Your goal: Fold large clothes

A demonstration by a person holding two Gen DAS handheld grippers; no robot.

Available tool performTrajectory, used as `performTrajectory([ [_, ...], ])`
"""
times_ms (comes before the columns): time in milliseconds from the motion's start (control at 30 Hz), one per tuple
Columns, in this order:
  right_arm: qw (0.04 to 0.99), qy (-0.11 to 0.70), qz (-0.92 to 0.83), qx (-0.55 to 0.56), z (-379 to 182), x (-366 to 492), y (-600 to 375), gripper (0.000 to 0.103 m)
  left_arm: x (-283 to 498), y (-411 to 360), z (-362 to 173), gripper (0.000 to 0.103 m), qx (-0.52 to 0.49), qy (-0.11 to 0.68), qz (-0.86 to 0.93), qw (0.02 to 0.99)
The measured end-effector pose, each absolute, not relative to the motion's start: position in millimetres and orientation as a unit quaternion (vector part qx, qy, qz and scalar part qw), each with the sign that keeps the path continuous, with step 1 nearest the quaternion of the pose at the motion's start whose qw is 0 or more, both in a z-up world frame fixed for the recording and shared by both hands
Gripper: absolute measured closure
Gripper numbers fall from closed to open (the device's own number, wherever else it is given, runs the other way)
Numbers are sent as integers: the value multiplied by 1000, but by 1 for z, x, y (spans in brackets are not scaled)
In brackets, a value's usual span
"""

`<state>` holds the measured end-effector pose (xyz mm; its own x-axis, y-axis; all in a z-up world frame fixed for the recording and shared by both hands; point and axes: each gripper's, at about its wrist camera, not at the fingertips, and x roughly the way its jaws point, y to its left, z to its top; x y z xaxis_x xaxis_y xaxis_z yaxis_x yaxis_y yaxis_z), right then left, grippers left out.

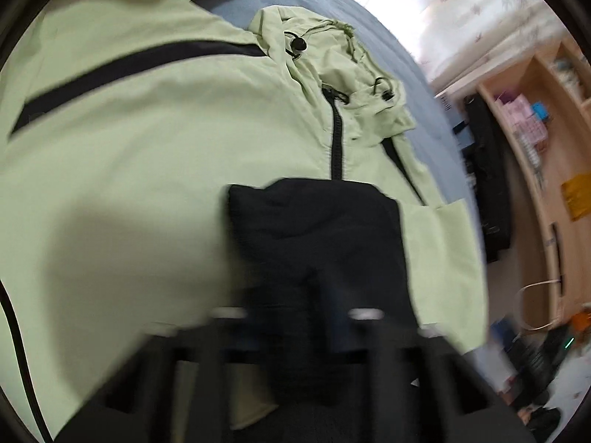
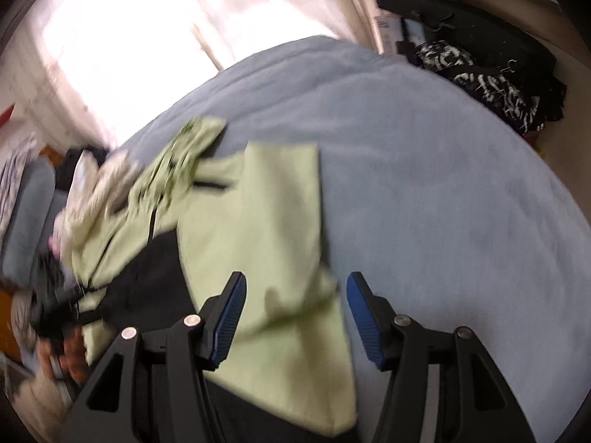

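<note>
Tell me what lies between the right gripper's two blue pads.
In the right wrist view, a fold of the light green jacket lies between the open right gripper fingers, over the blue bedspread.

Soft cloth everywhere, hard plastic at the tools

The jacket [image 1: 155, 140] is matt pale-green woven cloth, smooth, with a black lining fold [image 1: 317, 229] just ahead of the left gripper [image 1: 295, 317]. The bedcover [image 2: 443, 203] is fuzzy grey-blue cloth. The right gripper [image 2: 295, 317] is matt black plastic with ribbed blue pads [image 2: 360, 313] and shiny metal pins; the shelves [image 1: 535, 155] look like pale smooth wood.
</note>
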<state>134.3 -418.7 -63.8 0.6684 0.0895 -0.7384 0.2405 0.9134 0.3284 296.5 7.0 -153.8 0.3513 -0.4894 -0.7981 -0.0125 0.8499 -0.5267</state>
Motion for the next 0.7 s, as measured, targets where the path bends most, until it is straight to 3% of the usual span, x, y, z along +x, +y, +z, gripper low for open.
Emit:
performTrajectory([
  [67,883,415,-52,211,-67,163,-431,46,300,2,-139,95,-201,536,-149,806],
  [233,862,442,-64,238,-88,217,-448,46,304,23,-75,96,-185,421,-121,880],
  [300,857,451,-62,243,-97,229,-449,46,308,31,-79,96,-172,426,-104,882],
  [400,838,476,-48,262,-121,252,-445,46,318,38,-119,94,-156,493,-95,851],
  [467,828,489,-45,271,-133,261,-443,46,319,44,-138,84,-161,513,-96,837],
  [533,831,485,-48,269,-140,270,-440,46,321,49,-148,60,-176,517,-83,834],
  [633,833,480,-57,269,-143,280,-441,46,322,61,-158,56,-211,516,-78,826],
  [667,833,478,-57,272,-143,282,-441,48,324,60,-158,56,-211,516,-76,826],
  [700,838,476,-47,263,-142,284,-439,72,326,56,-157,60,-203,517,-74,828],
])
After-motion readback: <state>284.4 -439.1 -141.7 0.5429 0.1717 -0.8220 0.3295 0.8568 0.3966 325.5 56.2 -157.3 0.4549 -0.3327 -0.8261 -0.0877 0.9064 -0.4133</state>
